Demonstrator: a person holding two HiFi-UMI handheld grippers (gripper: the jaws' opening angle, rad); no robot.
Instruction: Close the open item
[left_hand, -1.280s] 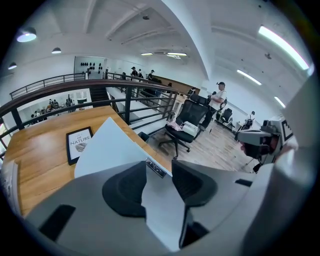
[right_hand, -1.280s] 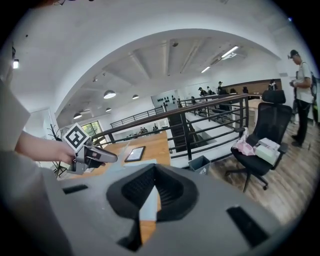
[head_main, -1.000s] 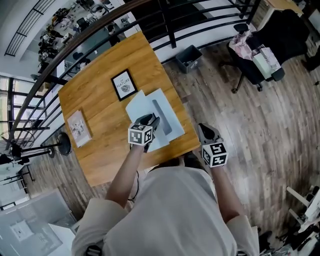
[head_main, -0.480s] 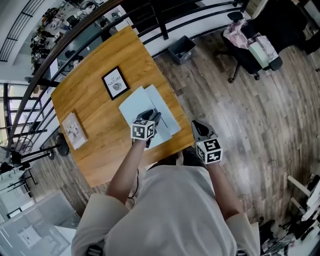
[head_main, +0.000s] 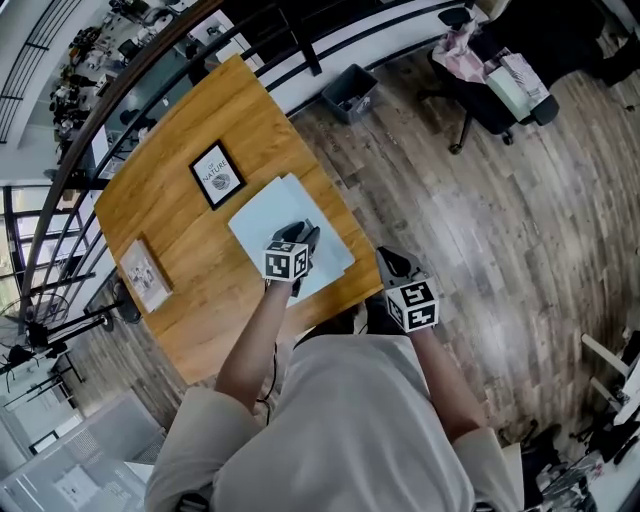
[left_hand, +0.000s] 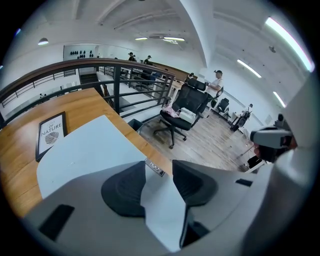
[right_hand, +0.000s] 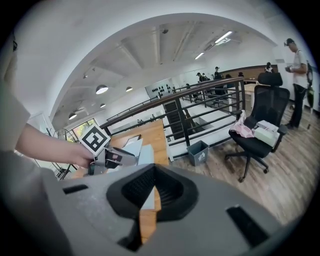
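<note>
Lengthwise the blue folder (head_main: 262, 212) follows the table's (head_main: 170, 150) right edge, left gripper (head_main: 305, 236) fingers parted above it.

**Folder leaf folded over in the last second**

1.0 s ago: the folder (head_main: 262, 215) lay spread in two leaves, with a grey inner strip showing at 3 o'clock of the left gripper (head_main: 302, 236). 0.5 s ago: the strip was down to a thin line. Now: the strip is covered and the leaves are stacked, with only a narrow offset edge along the 1 o'clock side. The table (head_main: 170, 140) has slid toward 10 o'clock in the head view.
</note>
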